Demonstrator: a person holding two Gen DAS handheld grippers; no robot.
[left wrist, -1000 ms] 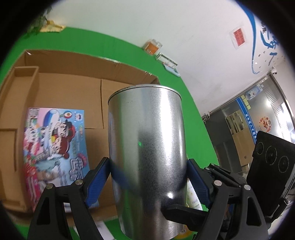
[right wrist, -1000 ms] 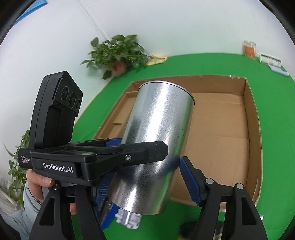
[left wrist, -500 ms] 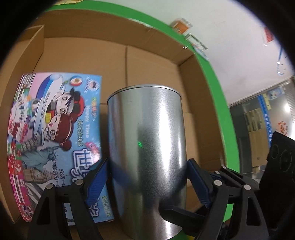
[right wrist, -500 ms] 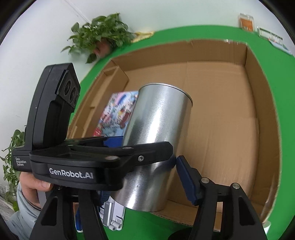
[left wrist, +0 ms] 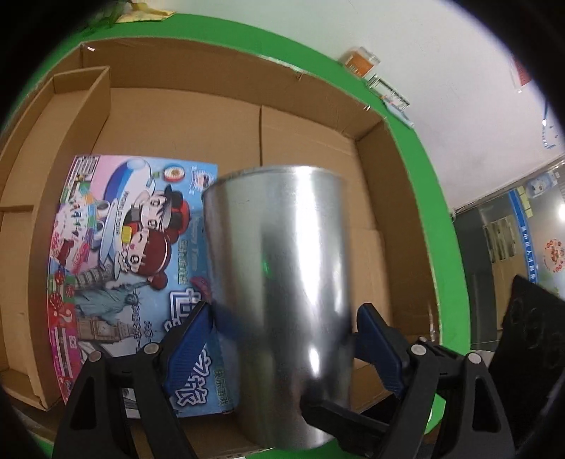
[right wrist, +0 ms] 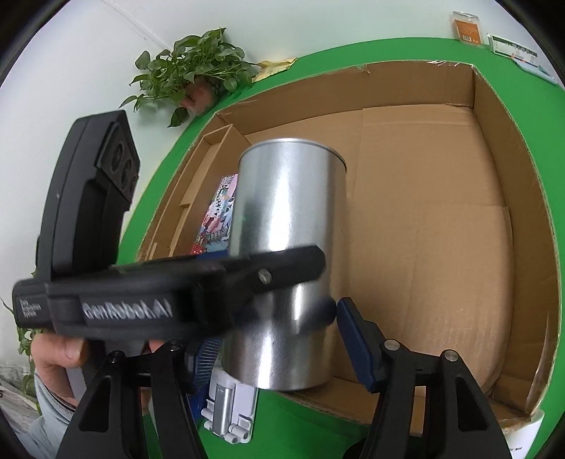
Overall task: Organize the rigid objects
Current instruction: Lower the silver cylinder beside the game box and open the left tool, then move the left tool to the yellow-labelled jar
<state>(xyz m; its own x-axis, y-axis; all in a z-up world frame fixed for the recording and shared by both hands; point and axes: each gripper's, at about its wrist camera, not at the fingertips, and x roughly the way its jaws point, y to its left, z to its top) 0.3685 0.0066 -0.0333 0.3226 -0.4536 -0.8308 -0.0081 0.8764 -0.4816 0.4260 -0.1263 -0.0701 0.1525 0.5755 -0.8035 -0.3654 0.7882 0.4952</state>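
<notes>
A tall shiny metal can (left wrist: pixel 282 282) stands upright between the blue pads of my left gripper (left wrist: pixel 282 332), which is shut on it and holds it over the near edge of a big open cardboard box (left wrist: pixel 307 120). The can also shows in the right wrist view (right wrist: pixel 286 254), with the left gripper's black body across it. My right gripper (right wrist: pixel 282 339) is open, its blue pads (right wrist: pixel 356 342) apart either side of the can without pressing it. A colourful cartoon game box (left wrist: pixel 130 254) lies flat inside the cardboard box at the left.
The cardboard box (right wrist: pixel 441 219) sits on a green table (right wrist: pixel 388 53). A cardboard divider (left wrist: pixel 53 148) runs along its left side. A grey-white plastic part (right wrist: pixel 229 409) lies on the table before the box. A potted plant (right wrist: pixel 190 74) and small cases (right wrist: pixel 469 28) stand at the back.
The can and both grippers have moved forward and down over the box's near edge. The left gripper keeps its hold; the can now looks upright in the right wrist view.
</notes>
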